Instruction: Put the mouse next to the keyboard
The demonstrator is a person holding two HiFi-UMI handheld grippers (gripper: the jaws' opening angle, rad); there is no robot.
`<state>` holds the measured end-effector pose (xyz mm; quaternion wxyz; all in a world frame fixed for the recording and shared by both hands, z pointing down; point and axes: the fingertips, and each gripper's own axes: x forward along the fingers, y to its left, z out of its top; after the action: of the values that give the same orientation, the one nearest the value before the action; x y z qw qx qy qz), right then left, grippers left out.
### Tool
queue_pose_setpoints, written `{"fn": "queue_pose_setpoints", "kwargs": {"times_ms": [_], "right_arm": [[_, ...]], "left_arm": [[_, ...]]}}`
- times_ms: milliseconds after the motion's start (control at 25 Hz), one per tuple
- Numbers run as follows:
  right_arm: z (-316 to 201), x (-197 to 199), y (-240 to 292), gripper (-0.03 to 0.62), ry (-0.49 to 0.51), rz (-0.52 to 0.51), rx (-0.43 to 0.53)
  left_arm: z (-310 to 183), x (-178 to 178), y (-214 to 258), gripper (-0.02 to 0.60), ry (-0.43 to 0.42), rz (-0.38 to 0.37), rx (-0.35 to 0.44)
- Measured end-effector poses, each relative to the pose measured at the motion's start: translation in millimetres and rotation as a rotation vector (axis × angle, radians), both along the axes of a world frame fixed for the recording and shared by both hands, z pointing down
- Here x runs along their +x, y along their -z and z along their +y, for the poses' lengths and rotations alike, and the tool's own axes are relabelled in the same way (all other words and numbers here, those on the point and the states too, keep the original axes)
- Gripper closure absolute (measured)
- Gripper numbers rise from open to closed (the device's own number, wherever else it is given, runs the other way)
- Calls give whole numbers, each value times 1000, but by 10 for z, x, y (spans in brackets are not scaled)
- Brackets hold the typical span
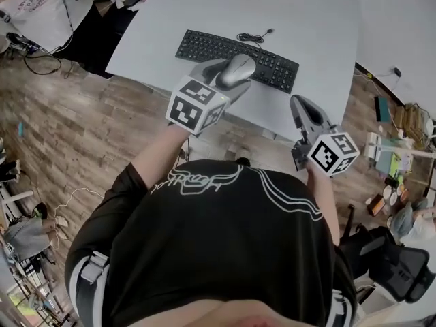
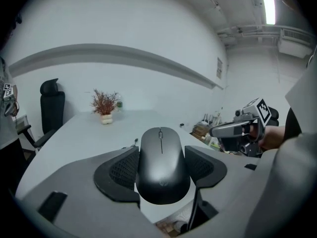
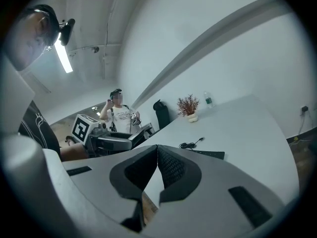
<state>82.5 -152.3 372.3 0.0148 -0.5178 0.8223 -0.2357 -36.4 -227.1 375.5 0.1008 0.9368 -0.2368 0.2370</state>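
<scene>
Progress stands at the carrying stage, as far as the views show. The dark grey, smooth-backed computer mouse is off the pale grey surface, clamped by its two long sides between the ribbed black pads of the left claw. Its nose points away from the person.

Seen from the head view, the mouse hangs over the near part of the surface. It is just in front of the middle of the flat black keyboard and overlaps that keyboard's near edge in the picture. How high it rides above the keys I cannot tell. The keyboard lies slanted, with its thin black cable coiled at its far side.

The right claw carries nothing. Its pads are together at the tips, and it hovers off the near right edge of the surface, over the wood-patterned floor.

The pick-up looks done and the setting-down is left. Bare surface shows to the right of the keyboard's right end and also along its near side, so either spot would do. My judgement is that the mouse has yet to be brought down beside the keyboard, not on its keys, and let go flat once its underside rests on the surface
</scene>
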Motion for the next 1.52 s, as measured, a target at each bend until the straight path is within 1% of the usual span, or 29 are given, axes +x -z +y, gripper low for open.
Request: {"fn": "queue_pose_setpoints", "kwargs": {"times_ms": [80,200,320,440,560,640,760,920,1080,1280,1400,1520], "right_arm": [[91,-36,9,585,-21,5,0],[196,-117,22,585,-26,9,4],[306,-120,91,585,-11,16,34],[343,-12,144,585,3,19,69],[375,196,171,585,25,6,89],[408,405,186,585,46,11,92],[440,852,227,585,68,19,99],[519,1494,205,585,87,22,76],[579,2107,145,585,105,15,53],[661,2630,-43,585,130,-1,15],[726,2882,-144,585,138,-16,-7],[712,3084,-258,585,131,-10,-26]], "left_arm": [[116,-33,-39,284,-18,-13,-2],[260,-103,-130,284,-39,-50,1],[364,-97,-103,284,-24,-42,4],[427,19,-27,284,-3,-26,17],[491,242,14,284,14,-31,39],[533,450,34,284,36,-28,44],[564,834,34,284,93,-28,44],[621,1349,-74,284,161,-51,25],[688,1871,-157,284,217,-47,1],[718,2406,-292,284,271,-25,-26],[701,2627,-385,284,304,-45,-31],[623,2748,-525,284,330,-70,-41]]}}
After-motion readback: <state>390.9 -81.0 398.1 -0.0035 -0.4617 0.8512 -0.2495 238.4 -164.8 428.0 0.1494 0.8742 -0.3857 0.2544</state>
